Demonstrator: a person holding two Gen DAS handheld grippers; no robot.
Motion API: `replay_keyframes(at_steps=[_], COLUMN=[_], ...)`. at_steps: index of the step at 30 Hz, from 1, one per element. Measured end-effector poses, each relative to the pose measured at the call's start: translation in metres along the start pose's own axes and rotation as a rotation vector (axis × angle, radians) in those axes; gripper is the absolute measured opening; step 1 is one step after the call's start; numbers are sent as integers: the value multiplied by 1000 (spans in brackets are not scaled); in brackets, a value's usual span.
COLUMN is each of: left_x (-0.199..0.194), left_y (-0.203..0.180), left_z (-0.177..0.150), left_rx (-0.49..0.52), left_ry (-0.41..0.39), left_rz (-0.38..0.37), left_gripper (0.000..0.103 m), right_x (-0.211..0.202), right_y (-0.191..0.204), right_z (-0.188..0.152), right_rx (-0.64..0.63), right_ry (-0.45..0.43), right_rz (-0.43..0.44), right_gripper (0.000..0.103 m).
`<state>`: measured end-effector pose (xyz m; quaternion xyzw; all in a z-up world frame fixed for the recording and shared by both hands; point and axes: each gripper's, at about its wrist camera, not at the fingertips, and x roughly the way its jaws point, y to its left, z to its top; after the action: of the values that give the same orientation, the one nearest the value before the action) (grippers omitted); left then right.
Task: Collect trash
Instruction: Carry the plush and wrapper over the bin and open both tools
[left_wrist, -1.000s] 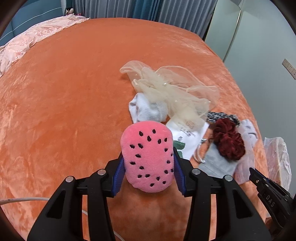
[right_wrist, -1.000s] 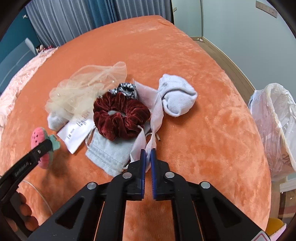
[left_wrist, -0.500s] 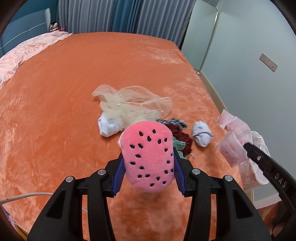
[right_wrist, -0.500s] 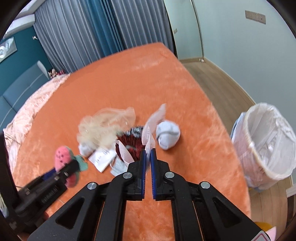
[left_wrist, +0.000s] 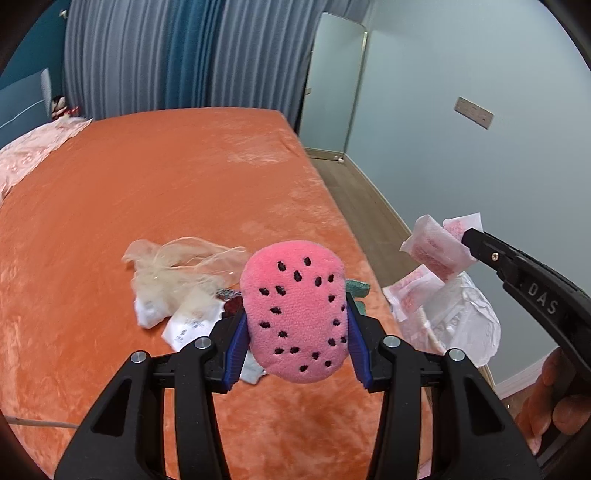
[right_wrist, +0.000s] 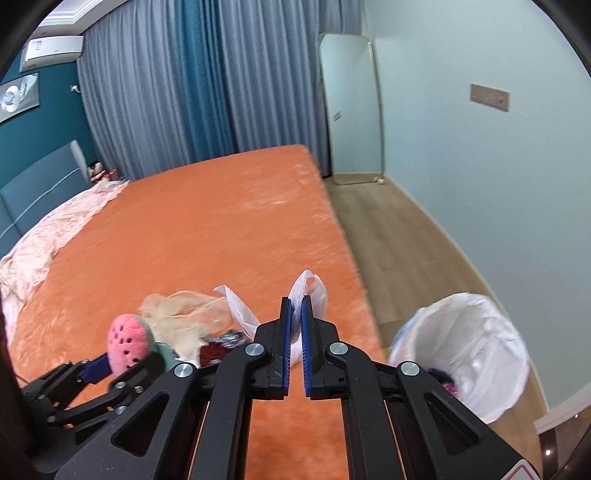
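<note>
Orange plush covers the bed, with grey and blue curtains behind it and a pale wall to the right.

Furthest left on the bed lies a pile of soft things: one wad of cream tulle, one white paper tag and scraps of dark fabric half hidden behind the toy, too tangled to count.

In front of it the left claw is clamped on one pink plush watermelon slice, its blue pads pressing the sides in. That toy reads as light, squashy and not slippery; gripping across its thick middle, as now, looks secure.

To the right, the right claw has its jaws drawn together on one thin white wrapper with a pink inside, which hangs in the air off the bed's edge. It looks almost weightless, limp and crinkly, and probably slick; pinched by one corner it could slide out or flap, so a bite further into the folded part would likely be safer.

Furthest right, on the wooden floor beside the bed, stands one bin lined with a white bag, a few items already inside. Judging by the wrapper's position, the bin is where it belongs.
</note>
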<state>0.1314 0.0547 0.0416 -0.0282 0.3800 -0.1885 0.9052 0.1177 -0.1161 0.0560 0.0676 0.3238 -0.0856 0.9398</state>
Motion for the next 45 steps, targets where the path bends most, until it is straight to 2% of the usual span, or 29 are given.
replay_keyframes(at_steps=[15, 19, 24, 31, 35, 37, 39, 45], left_x=[45, 61, 87, 125, 146, 157, 164, 168], left_y=[-98, -123, -154, -195, -207, -207, -205, -191], left_z=[0, -6, -17, -13, -8, -7, -8, -11], left_rx=[151, 195, 298, 404, 390, 362, 319, 270], left_ry=[44, 69, 99, 117, 127, 143, 152, 158], left_rz=[-133, -198, -286, -353, -385, -371, -353, -332], left_gripper=[45, 45, 46, 46, 52, 61, 71, 73], right_x=[2, 6, 15, 22, 31, 35, 36, 40], right_y=[-120, -138, -156, -184, -198, -205, -208, -207], right_z=[-23, -36, -53, -66, -66, -68, -71, -75], right_rx=[169, 209, 264, 359, 399, 429, 453, 434], right_ry=[25, 50, 79, 83, 98, 105, 108, 121], right_rz=[-154, -173, -198, -256, -285, -307, -320, -328], right_gripper=[5, 5, 5, 5, 5, 5, 13, 15])
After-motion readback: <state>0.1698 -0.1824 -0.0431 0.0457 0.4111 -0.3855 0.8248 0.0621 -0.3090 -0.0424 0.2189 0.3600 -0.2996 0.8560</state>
